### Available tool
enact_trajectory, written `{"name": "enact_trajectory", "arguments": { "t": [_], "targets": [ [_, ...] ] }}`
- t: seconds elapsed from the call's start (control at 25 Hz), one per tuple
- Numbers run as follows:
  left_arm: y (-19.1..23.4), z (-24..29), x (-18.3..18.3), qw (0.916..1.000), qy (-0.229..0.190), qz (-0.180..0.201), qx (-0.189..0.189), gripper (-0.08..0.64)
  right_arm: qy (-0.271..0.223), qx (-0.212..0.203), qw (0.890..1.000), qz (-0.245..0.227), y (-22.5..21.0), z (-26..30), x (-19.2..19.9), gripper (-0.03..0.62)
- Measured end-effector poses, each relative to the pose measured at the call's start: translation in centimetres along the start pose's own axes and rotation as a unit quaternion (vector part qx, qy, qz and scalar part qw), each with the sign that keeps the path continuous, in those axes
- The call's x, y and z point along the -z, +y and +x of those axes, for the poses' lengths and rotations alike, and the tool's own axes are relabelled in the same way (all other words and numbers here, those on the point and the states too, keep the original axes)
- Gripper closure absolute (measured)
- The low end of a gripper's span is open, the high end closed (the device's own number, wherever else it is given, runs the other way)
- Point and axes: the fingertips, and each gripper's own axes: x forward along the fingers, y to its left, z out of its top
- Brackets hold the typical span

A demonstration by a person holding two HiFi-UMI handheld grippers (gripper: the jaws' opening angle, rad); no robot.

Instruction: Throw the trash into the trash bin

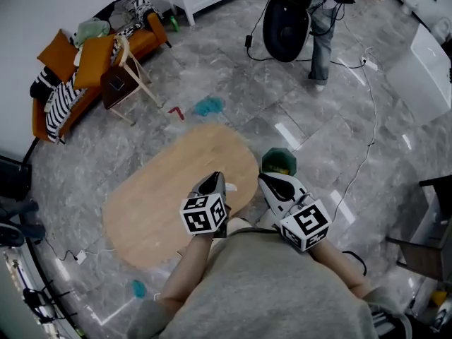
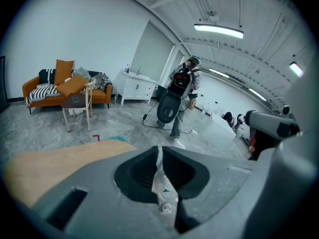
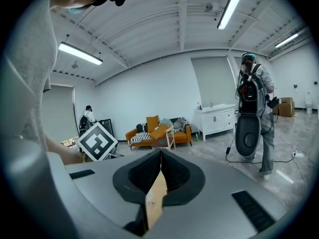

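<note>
My left gripper hovers over the near edge of the oval wooden table, close to my body. It is shut on a thin white crumpled wrapper that runs down between its jaws. My right gripper is held beside it, just off the table's right end, and is shut on a flat tan scrap like cardboard. A small green trash bin with something yellow inside stands on the floor right beyond the right gripper's tips.
An orange sofa with cushions and a wooden chair stand at the far left. A person with a big black pack stands at the back near cables. Teal scraps lie on the floor beyond the table.
</note>
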Motion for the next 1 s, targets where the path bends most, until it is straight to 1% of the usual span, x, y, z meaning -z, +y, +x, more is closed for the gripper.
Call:
{"name": "enact_trajectory", "arguments": {
  "t": [0.28, 0.68, 0.8, 1.0],
  "targets": [
    [-4.1, 2.5, 0.3, 0.9999, 0.007, 0.01, 0.008, 0.526, -0.007, 0.013, 1.0, 0.009, -4.0, -2.7, 0.3, 0.583],
    [-9.4, 6.1, -0.1, 0.9997, 0.005, 0.02, 0.013, 0.526, -0.016, 0.017, 1.0, 0.017, -9.5, -5.8, 0.7, 0.583],
    [-10.2, 7.2, 0.0, 0.9998, 0.004, 0.019, 0.011, 0.526, -0.015, 0.011, 1.0, 0.014, -10.9, -5.9, 0.9, 0.583],
    [-11.2, 8.2, -0.9, 1.0, -0.001, 0.009, 0.004, 0.526, -0.008, 0.001, 1.0, 0.012, -12.6, -5.8, 0.4, 0.583]
  ]
}}
